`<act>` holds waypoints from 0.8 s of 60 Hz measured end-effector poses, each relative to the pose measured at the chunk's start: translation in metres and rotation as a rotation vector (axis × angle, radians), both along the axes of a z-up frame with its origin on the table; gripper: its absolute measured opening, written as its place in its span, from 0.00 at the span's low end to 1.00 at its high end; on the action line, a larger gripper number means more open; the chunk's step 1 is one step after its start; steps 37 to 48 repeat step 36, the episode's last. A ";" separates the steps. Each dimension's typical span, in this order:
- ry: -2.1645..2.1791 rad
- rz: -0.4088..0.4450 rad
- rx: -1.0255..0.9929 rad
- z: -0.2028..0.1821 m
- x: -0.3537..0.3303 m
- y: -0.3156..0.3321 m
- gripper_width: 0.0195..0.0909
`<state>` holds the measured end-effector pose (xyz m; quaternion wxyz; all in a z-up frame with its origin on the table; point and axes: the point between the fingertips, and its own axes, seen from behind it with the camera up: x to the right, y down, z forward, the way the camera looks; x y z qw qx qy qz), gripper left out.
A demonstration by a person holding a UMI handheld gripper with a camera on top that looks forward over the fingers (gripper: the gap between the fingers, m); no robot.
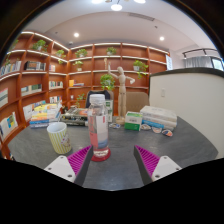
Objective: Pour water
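The fingers [118, 162] are spread wide with nothing held, their magenta pads [148, 160] low over the grey table [120, 170]. Just ahead, nearer the left one, stands a clear bottle [98, 130] with a pinkish base; a green-patterned cup [59, 137] sits to its left. Beyond are wooden bookshelves [60, 70], stacked boxes [158, 119], and a wooden mannequin [119, 88]. The bottle's contents are hard to make out.
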<state>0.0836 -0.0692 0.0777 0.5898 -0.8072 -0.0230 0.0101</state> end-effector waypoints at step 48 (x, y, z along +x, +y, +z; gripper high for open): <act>0.000 -0.048 0.065 0.041 0.012 -0.046 0.93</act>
